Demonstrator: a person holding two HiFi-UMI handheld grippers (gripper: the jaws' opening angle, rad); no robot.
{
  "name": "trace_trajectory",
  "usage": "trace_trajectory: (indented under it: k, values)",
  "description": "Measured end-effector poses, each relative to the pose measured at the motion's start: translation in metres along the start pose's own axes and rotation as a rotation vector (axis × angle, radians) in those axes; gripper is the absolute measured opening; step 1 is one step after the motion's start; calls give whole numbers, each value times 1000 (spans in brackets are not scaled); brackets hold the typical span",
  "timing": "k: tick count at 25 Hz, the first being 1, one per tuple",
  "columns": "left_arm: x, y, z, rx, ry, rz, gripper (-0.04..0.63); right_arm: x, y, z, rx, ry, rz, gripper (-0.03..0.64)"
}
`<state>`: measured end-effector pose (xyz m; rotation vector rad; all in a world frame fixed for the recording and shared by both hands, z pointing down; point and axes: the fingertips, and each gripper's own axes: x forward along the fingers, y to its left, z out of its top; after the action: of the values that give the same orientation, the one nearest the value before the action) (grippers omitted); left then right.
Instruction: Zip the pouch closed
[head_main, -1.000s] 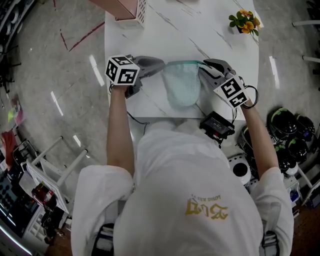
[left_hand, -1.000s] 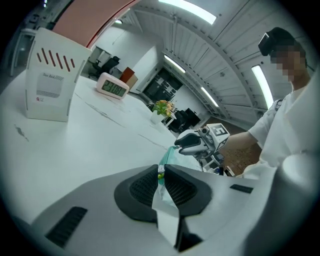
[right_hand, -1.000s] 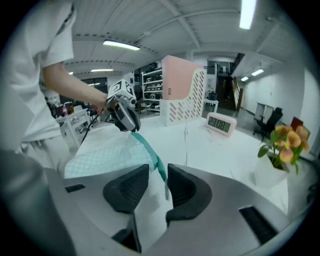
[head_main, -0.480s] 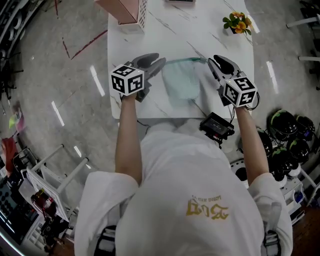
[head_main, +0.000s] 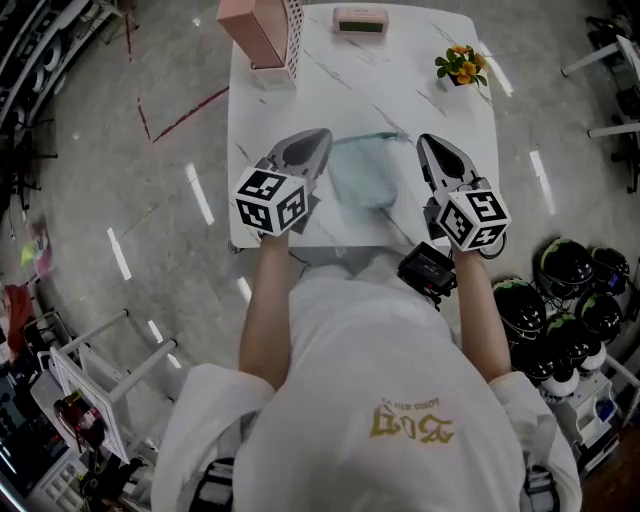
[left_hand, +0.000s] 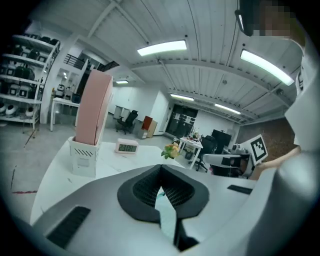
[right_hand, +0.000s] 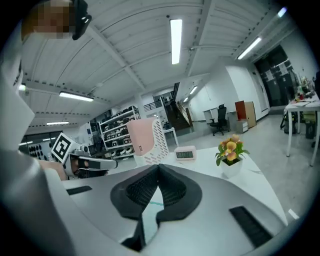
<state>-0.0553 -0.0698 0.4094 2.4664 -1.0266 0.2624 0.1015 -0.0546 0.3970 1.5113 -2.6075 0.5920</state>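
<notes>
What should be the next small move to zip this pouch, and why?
Probably open the left gripper and lower it onto the left end of the pouch to steady it. Both it and the right gripper have just shut their fingers on nothing and hang above the table, beside the pouch. Whether the zipper is already closed is too small to tell.

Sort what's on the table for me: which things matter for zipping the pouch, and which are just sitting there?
For the job:
- pouch
- left tongs and right tongs, one on either side of the pouch, both just closed with nothing in them

Just lying about:
- pink box in a white holder
- small clock
- potted flowers
</notes>
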Motion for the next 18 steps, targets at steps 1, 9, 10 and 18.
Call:
trace_trajectory:
  k: [1, 9, 10, 18]
  values:
    - [-5, 0, 5, -15, -22, 18, 15, -2, 5, 4, -17, -8, -6, 9]
    - [-34, 6, 26, -72, -112, 121, 15, -4, 27, 22, -96, -33, -32, 9]
    - [-36, 6, 27, -71, -116, 124, 15, -4, 28, 22, -95, -33, -33, 9]
    - [-42, 9, 33, -76, -138, 141, 15, 0, 32, 25, -91, -28, -33, 9]
